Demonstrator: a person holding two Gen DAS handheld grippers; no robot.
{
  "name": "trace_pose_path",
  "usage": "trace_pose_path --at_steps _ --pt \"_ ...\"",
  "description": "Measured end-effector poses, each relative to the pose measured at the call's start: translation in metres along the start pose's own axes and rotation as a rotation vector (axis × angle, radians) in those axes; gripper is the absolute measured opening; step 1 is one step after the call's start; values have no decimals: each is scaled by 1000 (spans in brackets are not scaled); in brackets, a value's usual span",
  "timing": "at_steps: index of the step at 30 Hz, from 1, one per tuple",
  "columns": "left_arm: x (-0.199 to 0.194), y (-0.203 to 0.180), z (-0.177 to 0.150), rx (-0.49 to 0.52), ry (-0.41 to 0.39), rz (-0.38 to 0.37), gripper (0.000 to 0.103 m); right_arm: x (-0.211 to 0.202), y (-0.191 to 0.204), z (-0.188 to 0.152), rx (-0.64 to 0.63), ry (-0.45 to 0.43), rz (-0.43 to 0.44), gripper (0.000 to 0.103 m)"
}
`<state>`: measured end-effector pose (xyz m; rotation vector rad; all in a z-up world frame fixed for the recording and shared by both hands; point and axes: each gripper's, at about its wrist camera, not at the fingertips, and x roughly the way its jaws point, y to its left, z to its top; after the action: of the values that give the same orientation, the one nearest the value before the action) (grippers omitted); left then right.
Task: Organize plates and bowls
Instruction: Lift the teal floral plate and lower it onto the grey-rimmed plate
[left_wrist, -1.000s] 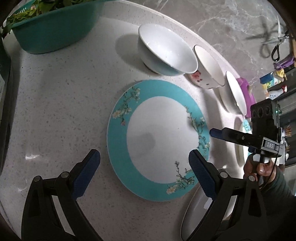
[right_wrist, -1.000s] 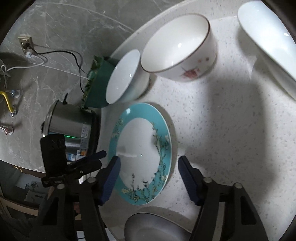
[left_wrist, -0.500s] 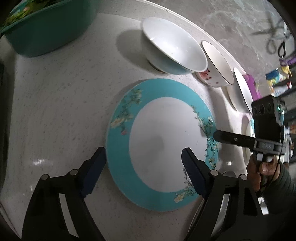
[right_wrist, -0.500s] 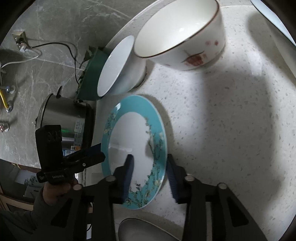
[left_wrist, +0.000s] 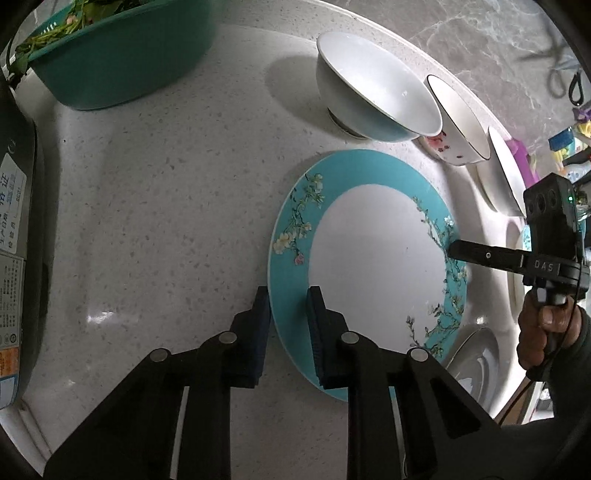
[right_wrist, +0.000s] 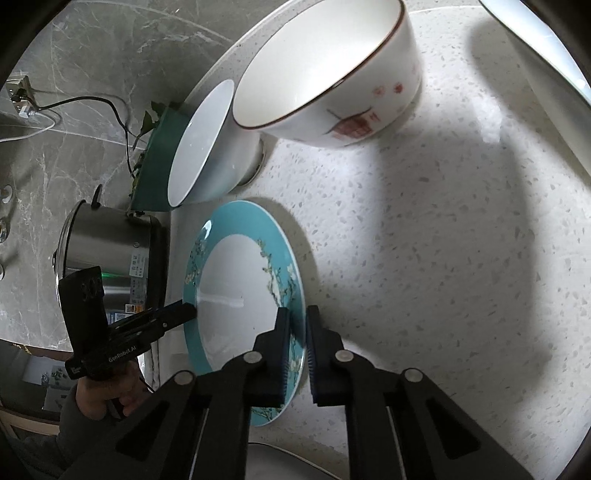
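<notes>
We have just been closing both grippers on the plate (left_wrist: 373, 254) – left gripper (left_wrist: 288, 295) pinches one rim, right gripper (right_wrist: 297, 314) the opposite. Beyond the plate stand empty bowls (left_wrist: 373, 92); a basin (left_wrist: 110, 62) holds greens. Only the right view shows the cooker (right_wrist: 107, 251).

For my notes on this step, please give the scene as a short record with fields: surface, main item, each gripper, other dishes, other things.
surface: pale speckled countertop
main item: teal-rimmed floral plate, flat on the counter
left gripper: jaws have just closed on the plate's near rim
right gripper: jaws have just closed on the plate's opposite rim
other dishes: white bowl with blue outside; white bowl with red pattern; both behind the plate
other things: green basin of leafy greens; steel cooker
</notes>
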<state>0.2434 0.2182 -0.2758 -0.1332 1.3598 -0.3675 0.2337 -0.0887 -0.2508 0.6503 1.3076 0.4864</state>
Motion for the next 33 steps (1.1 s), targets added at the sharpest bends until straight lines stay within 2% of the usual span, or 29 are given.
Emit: trace_pose_path --at_steps 7,13,26,33 --pt "-4 2 -3 18 -8 11 17 5 8 0 -37 22 -47 11" --pt "-4 6 -3 -7 5 -10 16 3 6 -1 -7 6 -67 12" --pt "-18 1 0 -18 13 -31 15 -8 5 -2 45 0 -69 12" --pt "-33 -12 0 3 -2 -40 15 -28 9 -8 47 -26 -64 12"
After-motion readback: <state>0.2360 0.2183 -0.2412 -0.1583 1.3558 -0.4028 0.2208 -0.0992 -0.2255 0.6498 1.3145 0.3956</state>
